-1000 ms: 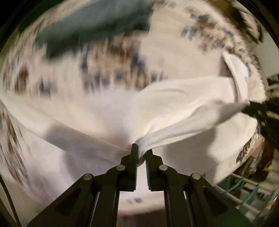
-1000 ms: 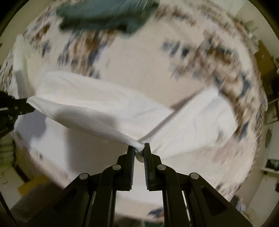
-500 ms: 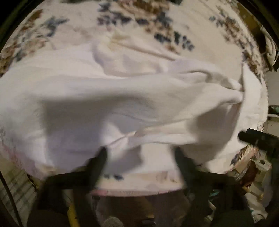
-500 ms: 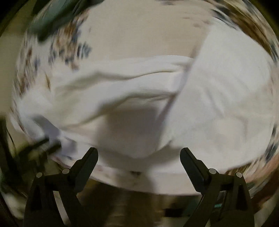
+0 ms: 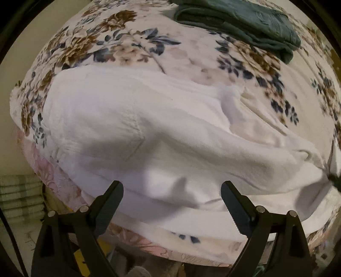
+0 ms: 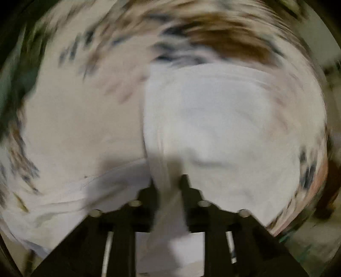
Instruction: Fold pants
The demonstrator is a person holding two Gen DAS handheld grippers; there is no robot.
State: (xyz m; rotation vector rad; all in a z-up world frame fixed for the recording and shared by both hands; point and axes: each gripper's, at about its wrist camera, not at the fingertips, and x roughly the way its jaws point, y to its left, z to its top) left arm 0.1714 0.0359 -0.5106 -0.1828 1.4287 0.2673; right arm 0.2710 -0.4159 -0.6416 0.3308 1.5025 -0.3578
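White pants lie crumpled across a floral blanket, with a seam and pocket edge showing. My left gripper hovers over their near edge, jaws wide and still opening, nothing between them. The right wrist view is blurred. There my right gripper is closing its jaws narrowly on a strip of the white pants, which runs up between the fingers. The far tip of the right gripper shows as a dark shape at the right edge of the left wrist view.
A folded dark green garment lies at the far side of the blanket. The bed's near edge curves just under my left gripper. A striped cloth stack sits below at the left.
Both grippers let go of the stretched white cloth, which dropped onto the blanket. The left stayed wide open; the right opened wide, then closed again on a fold. Both views have rolled.
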